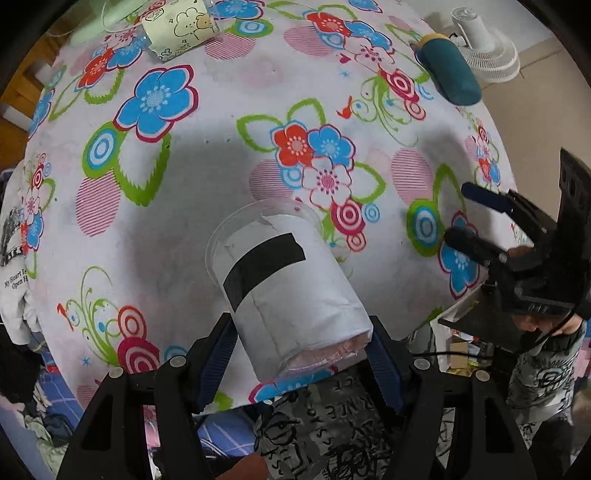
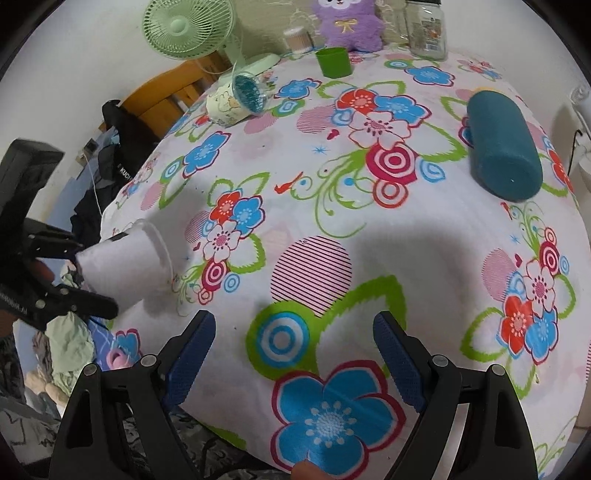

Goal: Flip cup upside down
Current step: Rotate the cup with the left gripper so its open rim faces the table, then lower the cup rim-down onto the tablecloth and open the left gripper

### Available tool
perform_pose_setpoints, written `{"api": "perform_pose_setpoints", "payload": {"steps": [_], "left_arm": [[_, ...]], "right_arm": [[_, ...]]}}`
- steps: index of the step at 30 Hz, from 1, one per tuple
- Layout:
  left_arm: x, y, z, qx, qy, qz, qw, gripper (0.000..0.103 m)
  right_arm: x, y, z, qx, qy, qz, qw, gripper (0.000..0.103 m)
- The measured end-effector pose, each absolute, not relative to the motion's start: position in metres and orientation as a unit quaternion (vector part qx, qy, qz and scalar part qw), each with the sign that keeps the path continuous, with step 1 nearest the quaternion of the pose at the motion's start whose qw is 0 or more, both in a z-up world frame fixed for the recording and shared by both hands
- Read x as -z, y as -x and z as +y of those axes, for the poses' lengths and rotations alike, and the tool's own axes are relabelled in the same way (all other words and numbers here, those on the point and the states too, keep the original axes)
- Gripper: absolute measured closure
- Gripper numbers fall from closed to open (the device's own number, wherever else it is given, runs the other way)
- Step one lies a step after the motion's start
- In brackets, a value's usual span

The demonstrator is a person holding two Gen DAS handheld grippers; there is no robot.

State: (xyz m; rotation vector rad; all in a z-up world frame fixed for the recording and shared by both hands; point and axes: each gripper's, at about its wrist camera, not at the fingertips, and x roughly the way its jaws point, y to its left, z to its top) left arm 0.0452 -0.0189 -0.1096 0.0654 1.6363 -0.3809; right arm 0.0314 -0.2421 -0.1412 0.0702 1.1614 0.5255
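A clear plastic cup wrapped in white paper with a black tape strip is held in my left gripper. The gripper is shut on the cup's base end. The cup is tilted with its open rim pointing forward and down toward the floral tablecloth. In the right wrist view the same cup shows at the left, held above the table's edge. My right gripper is open and empty over the near part of the table; it also shows in the left wrist view.
A teal bottle lies on its side at the right. A cartoon-printed cup lies at the back left beside a green fan. A green cup, a purple plush toy and a glass jar stand at the back.
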Motion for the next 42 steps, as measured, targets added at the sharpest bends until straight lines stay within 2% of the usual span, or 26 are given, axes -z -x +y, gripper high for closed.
{"api": "perform_pose_setpoints", "payload": {"steps": [17,42], "left_arm": [[0.112,-0.069,-0.003,0.159,-0.002,0.708,0.688,0.024],[0.08,-0.047,-0.01,0.147,-0.032,0.643,0.751,0.024]], "right_arm": [[0.143,-0.038,-0.226,-0.248,-0.025,0.541,0.804,0.014],[0.116,-0.035,-0.207,-0.23,-0.011,0.515,0.826,0.014]]}}
